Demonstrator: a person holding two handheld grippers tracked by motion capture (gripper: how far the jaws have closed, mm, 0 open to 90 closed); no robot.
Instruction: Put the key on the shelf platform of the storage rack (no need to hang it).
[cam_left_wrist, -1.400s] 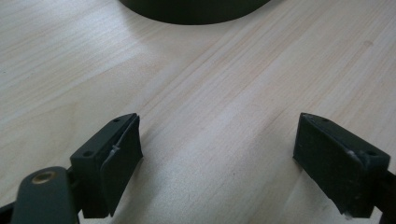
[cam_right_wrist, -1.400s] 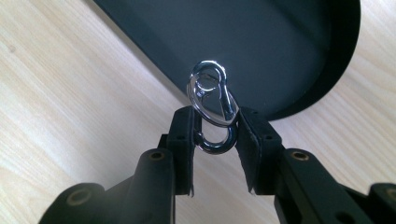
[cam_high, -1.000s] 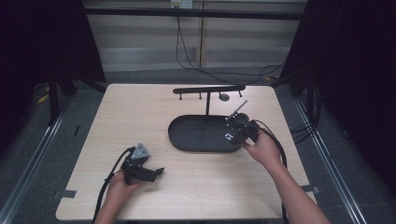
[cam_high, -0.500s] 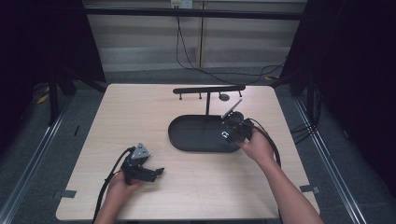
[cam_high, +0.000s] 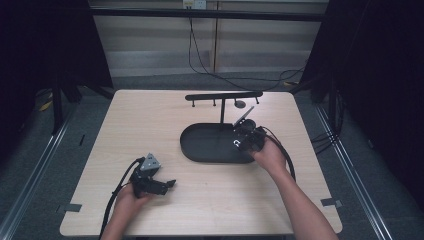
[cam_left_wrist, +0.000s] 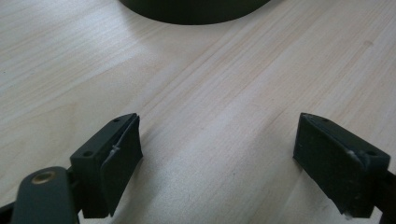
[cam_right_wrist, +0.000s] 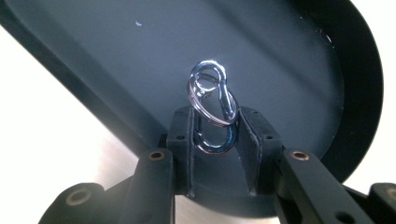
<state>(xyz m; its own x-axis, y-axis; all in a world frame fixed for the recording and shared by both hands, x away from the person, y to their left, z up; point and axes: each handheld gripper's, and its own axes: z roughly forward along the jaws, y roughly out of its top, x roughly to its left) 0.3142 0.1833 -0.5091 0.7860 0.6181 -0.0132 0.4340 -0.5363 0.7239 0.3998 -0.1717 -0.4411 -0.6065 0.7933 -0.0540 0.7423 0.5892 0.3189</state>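
Right gripper view: one carabiner (cam_right_wrist: 212, 109), one tray (cam_right_wrist: 299, 70)

one tray (cam_high: 200, 145), one carabiner (cam_right_wrist: 212, 109), two grippers

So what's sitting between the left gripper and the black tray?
Nothing: bare table from the left gripper to the tray, per its own view.
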